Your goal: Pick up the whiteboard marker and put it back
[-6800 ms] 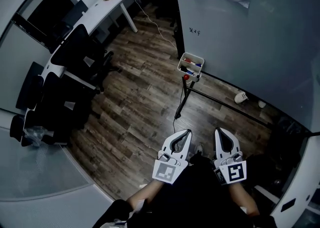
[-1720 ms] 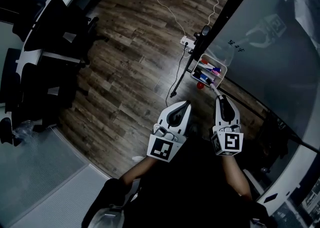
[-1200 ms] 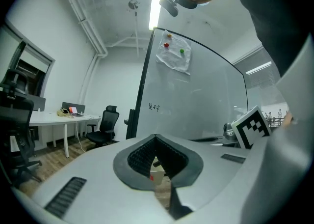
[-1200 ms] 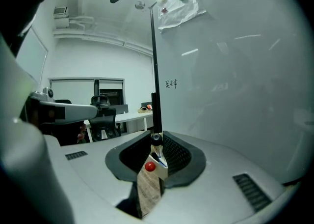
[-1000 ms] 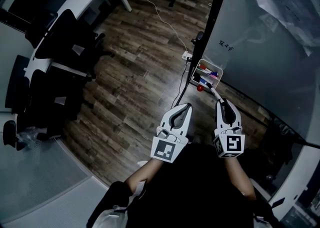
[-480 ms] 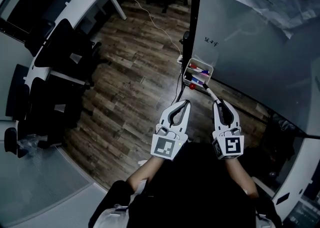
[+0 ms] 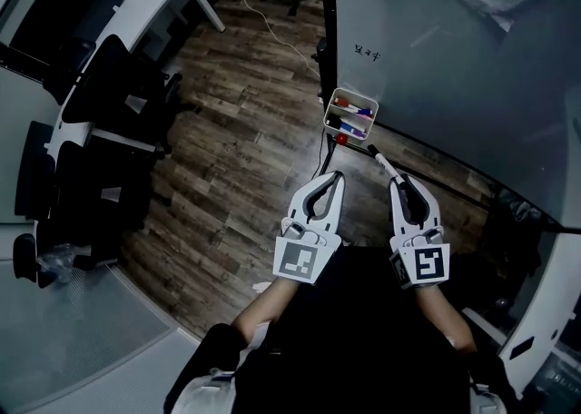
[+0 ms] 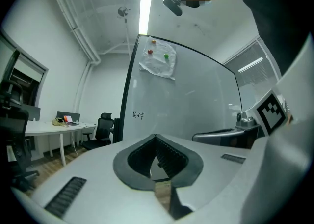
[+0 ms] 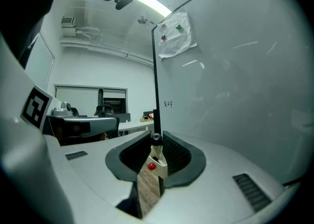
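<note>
Office or meeting room. Big whiteboard (image 7: 454, 58) on a stand, tray (image 7: 350, 116) of pens hung at its lower edge, papers (image 8: 158, 60) stuck up top. Black swivel chairs (image 7: 118, 94) along a long white bench (image 7: 136, 4). Wood-plank floor (image 7: 236, 158), ceiling strip light (image 8: 145, 2).

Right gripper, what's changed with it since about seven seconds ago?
The right gripper now grips the whiteboard marker in its jaws, tip pointing toward the marker tray; earlier its jaws held nothing. The left gripper stayed shut and empty, beside it.
</note>
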`<state>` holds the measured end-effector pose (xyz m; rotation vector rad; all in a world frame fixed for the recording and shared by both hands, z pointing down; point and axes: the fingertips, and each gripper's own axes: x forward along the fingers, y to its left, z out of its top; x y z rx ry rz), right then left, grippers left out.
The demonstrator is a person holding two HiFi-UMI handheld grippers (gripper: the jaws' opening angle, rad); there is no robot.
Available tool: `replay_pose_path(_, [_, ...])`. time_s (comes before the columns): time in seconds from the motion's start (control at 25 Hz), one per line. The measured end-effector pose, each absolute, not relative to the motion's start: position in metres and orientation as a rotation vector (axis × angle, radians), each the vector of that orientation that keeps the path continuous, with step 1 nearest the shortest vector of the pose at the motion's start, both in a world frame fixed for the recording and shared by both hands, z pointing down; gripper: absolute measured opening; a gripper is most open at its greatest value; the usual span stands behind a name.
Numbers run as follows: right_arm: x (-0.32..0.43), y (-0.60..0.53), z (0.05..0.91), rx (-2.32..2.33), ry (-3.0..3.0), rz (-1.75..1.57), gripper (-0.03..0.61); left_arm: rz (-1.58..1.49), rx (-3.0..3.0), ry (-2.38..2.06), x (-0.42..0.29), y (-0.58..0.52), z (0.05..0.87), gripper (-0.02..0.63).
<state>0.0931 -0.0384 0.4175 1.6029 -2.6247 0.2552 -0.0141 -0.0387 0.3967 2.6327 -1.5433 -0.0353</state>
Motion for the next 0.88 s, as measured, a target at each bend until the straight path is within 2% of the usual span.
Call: replay_pose_path(0.88, [0.103,-0.014,0.415,1.606,-2.663,0.243,0.084,-0.031,2.637,-1.526,0.003,-0.012,0.398,0.008])
